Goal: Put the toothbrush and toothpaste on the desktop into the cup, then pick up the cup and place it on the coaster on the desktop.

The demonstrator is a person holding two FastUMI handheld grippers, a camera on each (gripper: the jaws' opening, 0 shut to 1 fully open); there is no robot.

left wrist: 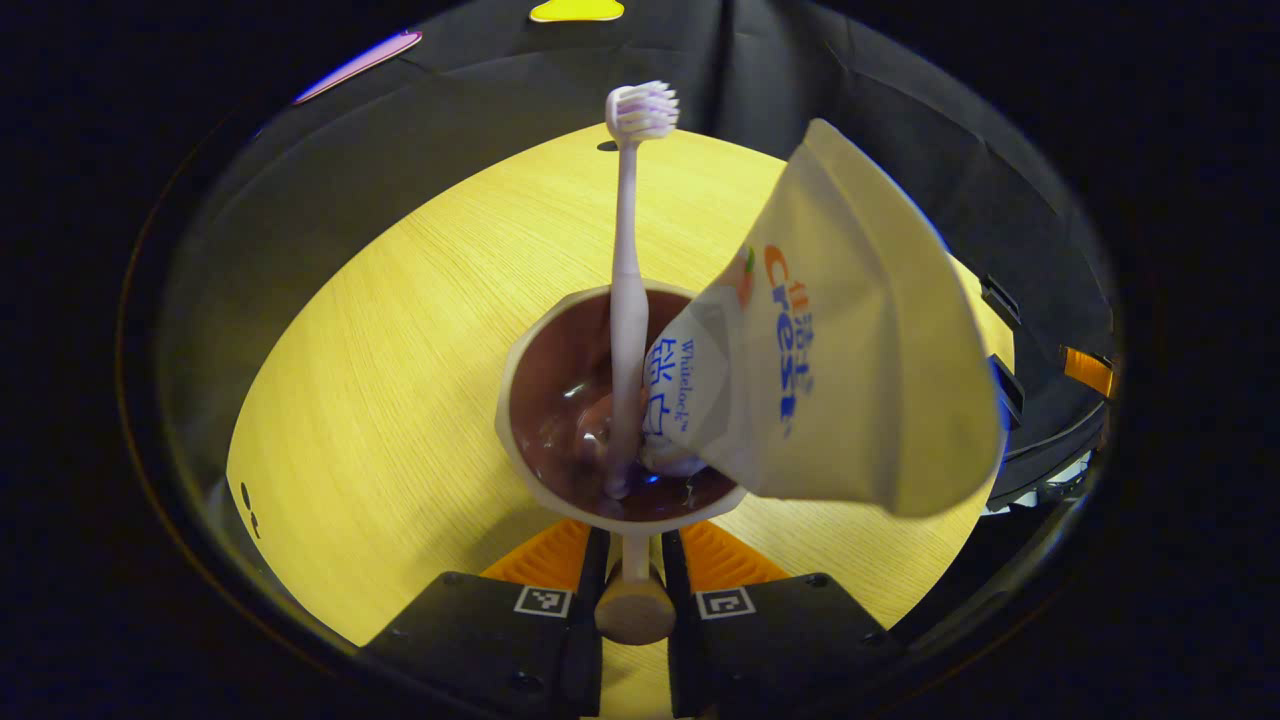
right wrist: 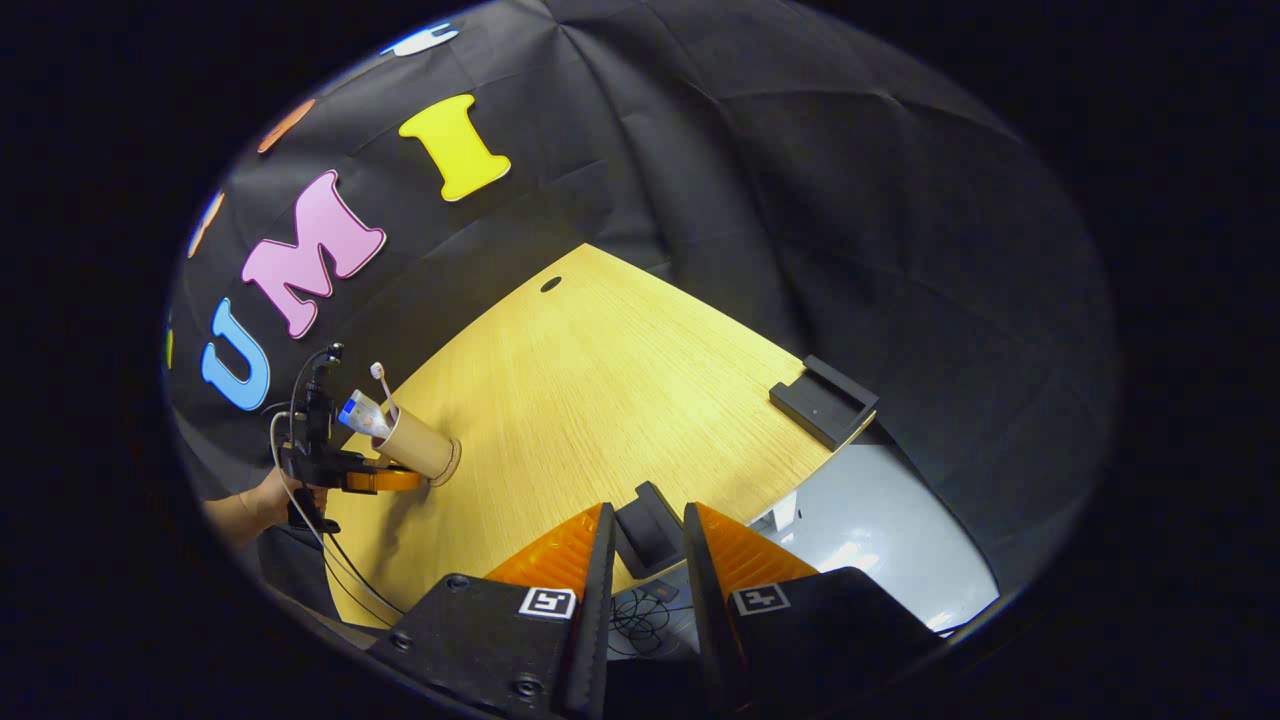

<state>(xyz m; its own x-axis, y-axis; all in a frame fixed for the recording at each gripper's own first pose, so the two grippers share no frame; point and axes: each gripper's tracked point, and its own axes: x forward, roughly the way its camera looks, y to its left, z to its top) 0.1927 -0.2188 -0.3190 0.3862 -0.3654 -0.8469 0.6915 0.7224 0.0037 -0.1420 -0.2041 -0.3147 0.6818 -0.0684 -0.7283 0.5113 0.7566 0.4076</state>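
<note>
Pale wood-grain desktop (left wrist: 400,350) lies under your left gripper (left wrist: 636,580), whose jaws clench the cup's (left wrist: 520,420) handle. That cup is cream outside, glossy brown inside; in it stand a slim white toothbrush (left wrist: 627,300), bristles up, and a crinkled toothpaste tube (left wrist: 860,360). Your right gripper (right wrist: 645,560) hangs nearly closed, grasping nothing.

Toothbrush (left wrist: 628,290) and toothpaste (left wrist: 840,340) in cup (left wrist: 520,400)
</note>
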